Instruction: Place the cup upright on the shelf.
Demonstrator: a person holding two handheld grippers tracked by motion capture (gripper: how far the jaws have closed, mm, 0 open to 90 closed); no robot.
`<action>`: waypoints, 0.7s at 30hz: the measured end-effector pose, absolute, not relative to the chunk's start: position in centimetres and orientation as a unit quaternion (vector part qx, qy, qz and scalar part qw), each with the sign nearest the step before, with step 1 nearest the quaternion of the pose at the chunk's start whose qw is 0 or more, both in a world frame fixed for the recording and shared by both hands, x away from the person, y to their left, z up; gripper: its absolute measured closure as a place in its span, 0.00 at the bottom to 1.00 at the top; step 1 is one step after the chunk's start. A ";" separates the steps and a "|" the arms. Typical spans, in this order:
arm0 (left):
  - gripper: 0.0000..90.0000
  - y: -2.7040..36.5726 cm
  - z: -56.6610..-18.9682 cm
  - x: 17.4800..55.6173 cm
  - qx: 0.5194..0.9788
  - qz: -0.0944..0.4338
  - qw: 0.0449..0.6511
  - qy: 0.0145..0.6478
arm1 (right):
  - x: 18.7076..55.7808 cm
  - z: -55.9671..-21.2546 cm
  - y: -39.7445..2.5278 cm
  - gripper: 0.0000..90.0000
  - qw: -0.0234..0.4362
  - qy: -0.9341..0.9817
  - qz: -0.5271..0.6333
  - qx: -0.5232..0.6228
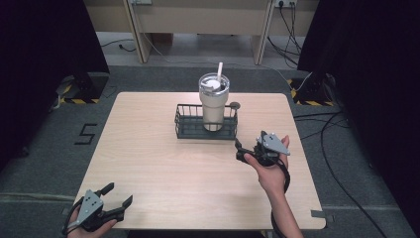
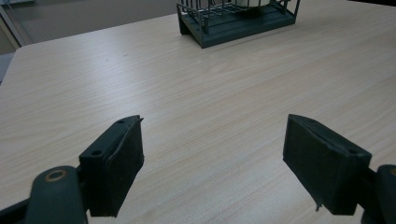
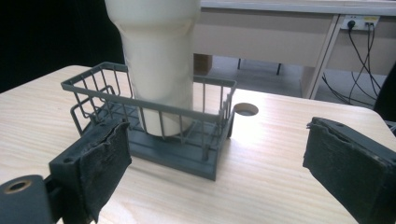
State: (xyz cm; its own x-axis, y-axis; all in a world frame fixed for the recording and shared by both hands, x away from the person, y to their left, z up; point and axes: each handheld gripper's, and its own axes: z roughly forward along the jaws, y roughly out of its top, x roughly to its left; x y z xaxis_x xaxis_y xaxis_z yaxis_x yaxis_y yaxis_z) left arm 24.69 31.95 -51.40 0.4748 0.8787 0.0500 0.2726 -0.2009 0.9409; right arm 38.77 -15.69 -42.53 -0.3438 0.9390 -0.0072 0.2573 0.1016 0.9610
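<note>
Tumbler (image 1: 213, 101) stands upright inside the wire basket (image 1: 184, 123) at the table's (image 1: 163, 168) far middle — untouched, so the work looks barely begun. Nearest, the left gripper (image 1: 116, 194) idles, jaws apart; farther, the right gripper (image 1: 238, 147) nears the basket, jaws apart and empty.

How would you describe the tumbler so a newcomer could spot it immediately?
Start at the wooden table and look to its far middle, where a dark wire basket sits. The tumbler stands upright inside it: tall, cream, with a clear lid and a white straw.
</note>
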 end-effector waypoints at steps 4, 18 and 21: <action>0.22 32.0 -51.4 24.7 0.709 0.313 0.484 0.406 | 38.2 -42.8 -16.2 0.08 0.347 0.655 0.490 0.459; 0.22 31.9 -51.4 24.7 0.709 0.314 0.483 0.407 | 36.8 -43.6 -17.8 0.09 0.345 0.652 0.483 0.473; 0.22 31.9 -51.4 24.7 0.709 0.314 0.483 0.407 | 36.2 -43.7 -18.4 0.09 0.347 0.649 0.481 0.476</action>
